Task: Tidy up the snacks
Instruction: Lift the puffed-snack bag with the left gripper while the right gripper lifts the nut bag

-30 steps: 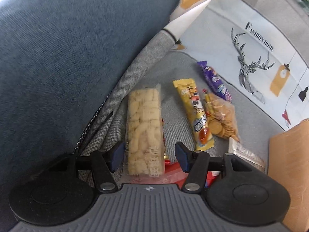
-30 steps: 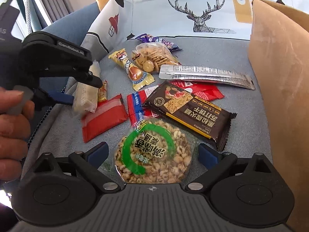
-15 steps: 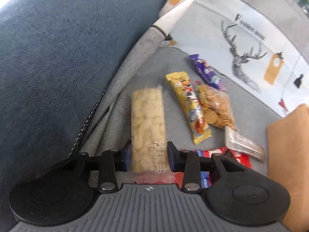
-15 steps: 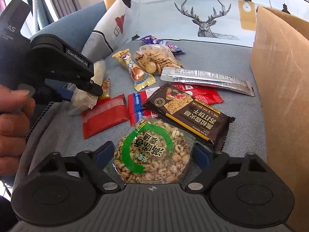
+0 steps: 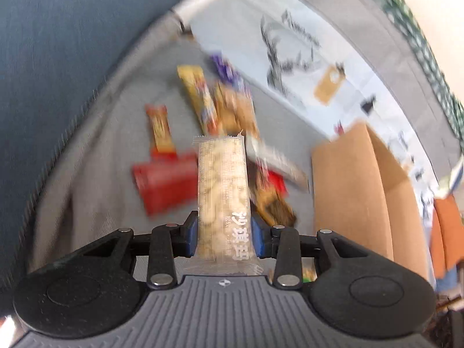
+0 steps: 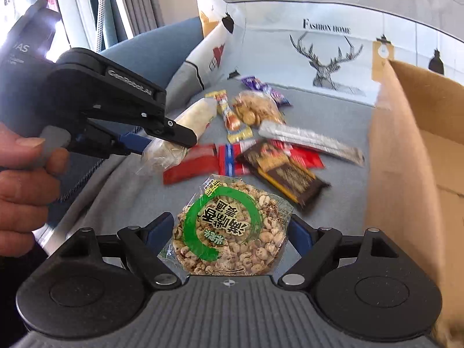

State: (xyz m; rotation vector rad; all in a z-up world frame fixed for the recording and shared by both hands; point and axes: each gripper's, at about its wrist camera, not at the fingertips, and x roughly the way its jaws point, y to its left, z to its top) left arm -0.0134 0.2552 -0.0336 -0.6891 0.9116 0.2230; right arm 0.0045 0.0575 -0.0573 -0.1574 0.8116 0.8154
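Note:
My left gripper (image 5: 224, 236) is shut on a long clear-wrapped bar of pale puffed pieces (image 5: 221, 179), which hangs lifted above the grey sofa seat. The right wrist view shows that same left gripper (image 6: 174, 136) at the left, with the bar (image 6: 194, 114) sticking out past its fingers. My right gripper (image 6: 232, 225) is shut on a round pack of puffed grains with a green ring (image 6: 229, 211), its blue pads pressing both sides. This pack is also off the seat.
An open cardboard box (image 6: 417, 150) (image 5: 348, 191) stands at the right. On the seat lie a red pack (image 6: 191, 163), a dark cracker bar (image 6: 284, 174), a silver strip pack (image 6: 310, 139), a yellow bar (image 6: 232, 119) and a cookie bag (image 6: 255, 108). A hand (image 6: 20, 179) holds the left gripper.
Both grippers closed on their packs and lifted them off the seat. The left one swung to the right, bringing the box into its view.

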